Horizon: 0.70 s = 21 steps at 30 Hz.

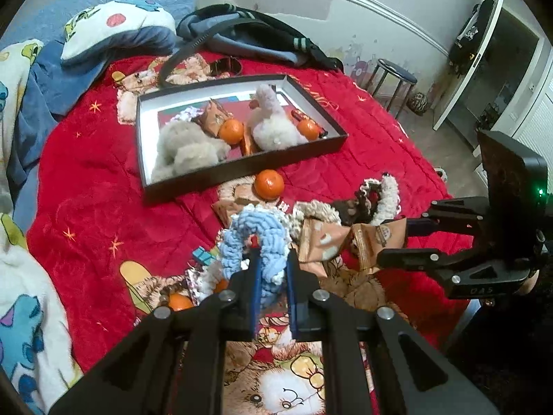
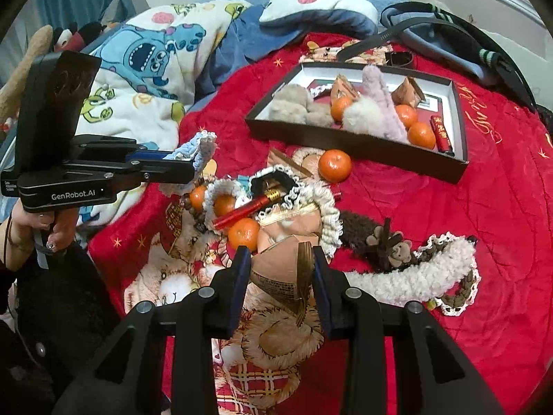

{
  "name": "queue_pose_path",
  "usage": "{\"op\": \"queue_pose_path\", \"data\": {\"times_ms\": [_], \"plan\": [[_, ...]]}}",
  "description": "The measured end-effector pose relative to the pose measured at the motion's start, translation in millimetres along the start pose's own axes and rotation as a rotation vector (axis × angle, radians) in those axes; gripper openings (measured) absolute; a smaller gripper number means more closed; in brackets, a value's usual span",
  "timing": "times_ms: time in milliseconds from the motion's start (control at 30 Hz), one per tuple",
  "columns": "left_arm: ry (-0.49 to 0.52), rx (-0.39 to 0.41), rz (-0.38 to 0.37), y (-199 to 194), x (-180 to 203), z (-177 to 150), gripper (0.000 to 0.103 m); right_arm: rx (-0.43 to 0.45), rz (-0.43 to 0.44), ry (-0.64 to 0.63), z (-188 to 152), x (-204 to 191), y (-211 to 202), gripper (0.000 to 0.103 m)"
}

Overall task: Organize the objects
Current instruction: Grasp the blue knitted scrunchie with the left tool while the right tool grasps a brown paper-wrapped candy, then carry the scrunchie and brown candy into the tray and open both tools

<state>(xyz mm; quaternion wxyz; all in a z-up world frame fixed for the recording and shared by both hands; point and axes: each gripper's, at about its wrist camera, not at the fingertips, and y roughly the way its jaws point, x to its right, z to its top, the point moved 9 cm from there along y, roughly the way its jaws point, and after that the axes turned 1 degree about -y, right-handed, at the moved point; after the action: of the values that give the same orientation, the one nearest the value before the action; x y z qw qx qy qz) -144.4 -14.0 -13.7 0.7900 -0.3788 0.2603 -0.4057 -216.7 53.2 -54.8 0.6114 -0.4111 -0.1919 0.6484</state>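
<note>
With the left claw (image 1: 272, 276) pinching the blue scrunchie (image 1: 254, 238) tight above the bed's pile and the right claw (image 2: 280, 269) gripping a tan snack packet (image 2: 283, 263), both are heading — ideally unsnagged — for the box (image 1: 242, 169).

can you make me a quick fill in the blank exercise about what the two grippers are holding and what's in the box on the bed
1. The left gripper is shut on a fluffy scrunchie whose colour is light ____.
2. The right gripper is clamped on a brown snack ____.
3. The open box sits on a quilt whose colour is ____.
4. One orange lies on the quilt just ____ the box.

Missing words: blue; packet; red; outside
</note>
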Motion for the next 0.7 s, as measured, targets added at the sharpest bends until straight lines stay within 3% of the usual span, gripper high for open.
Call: {"op": "queue_pose_path", "data": {"times_ms": [367,700], "plan": [[0.039,0.051,0.025,-8,-4,34,0.012,0.068,-0.008,0.007,22,7,-23,0.034],[0.045,0.091,0.052,0,-21,82,0.012,0.164,-0.089,-0.031,89,37,-44,0.034]]}}
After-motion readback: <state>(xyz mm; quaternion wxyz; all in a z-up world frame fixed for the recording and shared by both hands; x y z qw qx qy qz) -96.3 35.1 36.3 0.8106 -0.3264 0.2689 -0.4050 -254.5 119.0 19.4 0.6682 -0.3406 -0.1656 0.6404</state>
